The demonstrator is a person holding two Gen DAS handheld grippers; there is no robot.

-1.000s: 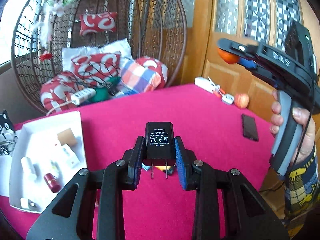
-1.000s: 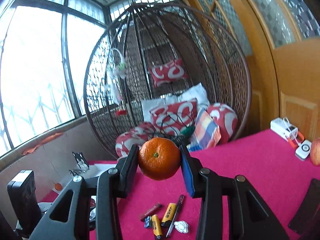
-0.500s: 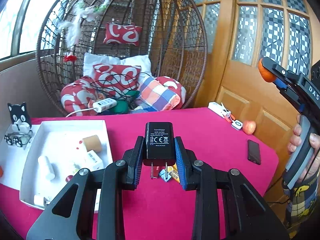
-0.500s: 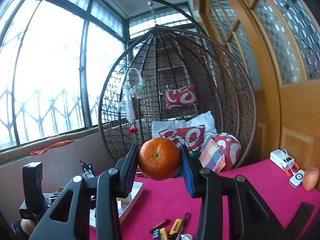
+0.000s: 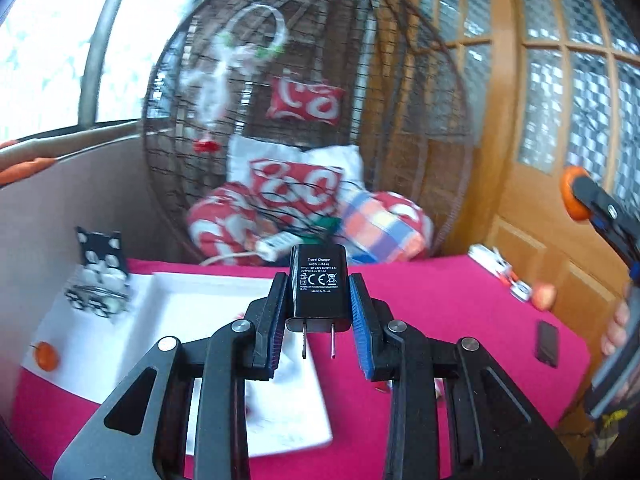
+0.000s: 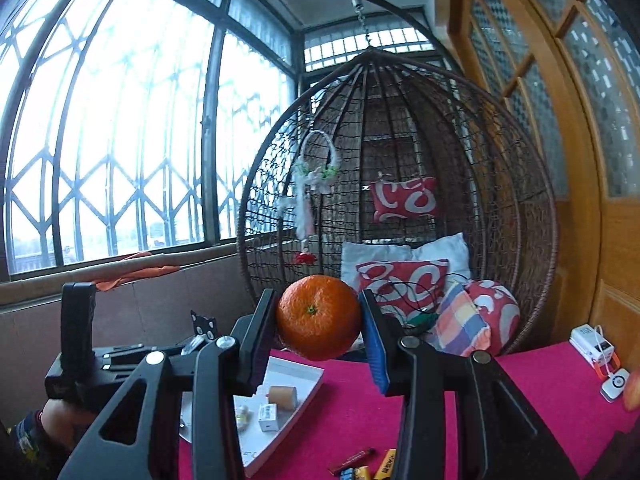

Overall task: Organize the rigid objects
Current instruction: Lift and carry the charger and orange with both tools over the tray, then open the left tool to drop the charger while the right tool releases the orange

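My left gripper (image 5: 318,304) is shut on a black travel charger (image 5: 319,286), its two prongs pointing back at the camera, held above the near edge of a white tray (image 5: 192,300). My right gripper (image 6: 318,320) is shut on a round orange (image 6: 319,317), held high over the pink table (image 6: 352,408). In the left wrist view the right gripper shows at the far right edge with the orange (image 5: 570,196) at its tip. The right wrist view catches the left gripper's black body (image 6: 80,344) at the left, next to the tray (image 6: 304,380), which holds a cork-coloured roll and small white boxes.
Batteries, a pen and small packs (image 6: 368,466) lie on the pink cloth. A black phone (image 5: 547,342), an apple (image 5: 545,296) and white chargers (image 5: 496,264) sit at the right. A cat-shaped stand with glasses (image 5: 100,276) and a small orange fruit (image 5: 45,356) are at the left. A wicker hanging chair (image 6: 400,208) stands behind.
Both grippers have risen and swung, so the views tilt up toward the chair and window. The tray has slid under my left gripper. The charger and the orange stay gripped.
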